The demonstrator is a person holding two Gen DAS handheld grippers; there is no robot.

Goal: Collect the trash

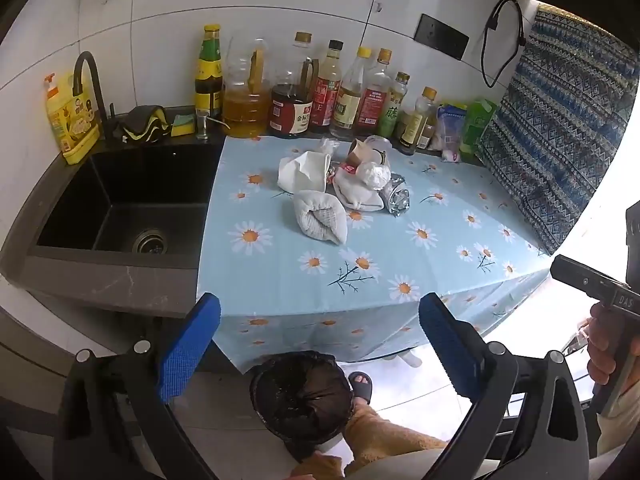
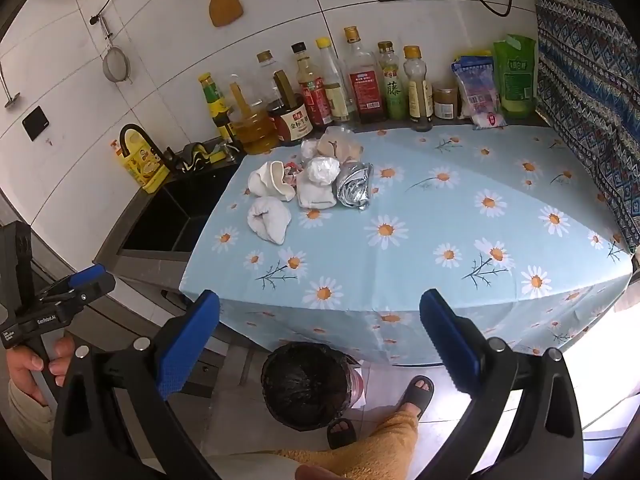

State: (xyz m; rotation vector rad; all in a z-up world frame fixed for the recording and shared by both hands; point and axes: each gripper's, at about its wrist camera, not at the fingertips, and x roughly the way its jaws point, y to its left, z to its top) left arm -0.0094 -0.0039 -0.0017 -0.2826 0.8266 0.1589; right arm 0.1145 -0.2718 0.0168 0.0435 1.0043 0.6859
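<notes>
A heap of trash lies on the daisy tablecloth [image 1: 400, 248]: crumpled white paper [image 1: 320, 216] [image 2: 267, 219], a squashed white cup [image 1: 304, 171] [image 2: 272, 180], a white wad [image 1: 374, 174] [image 2: 322, 170], crushed silver foil [image 1: 396, 196] [image 2: 354, 186] and a brown paper cup [image 1: 358, 152]. On the floor below the table's front edge stands a bin with a black liner [image 1: 302, 396] [image 2: 306, 384]. My left gripper [image 1: 320, 344] is open and empty, held back from the table above the bin. My right gripper [image 2: 320, 344] is likewise open and empty.
Sauce and oil bottles [image 1: 328, 88] [image 2: 360, 84] line the tiled back wall. A black sink [image 1: 120, 200] with a tap [image 1: 86, 80] lies left of the table. A patterned cloth [image 1: 560, 128] hangs at the right. A person's slippered feet [image 2: 416, 394] stand beside the bin.
</notes>
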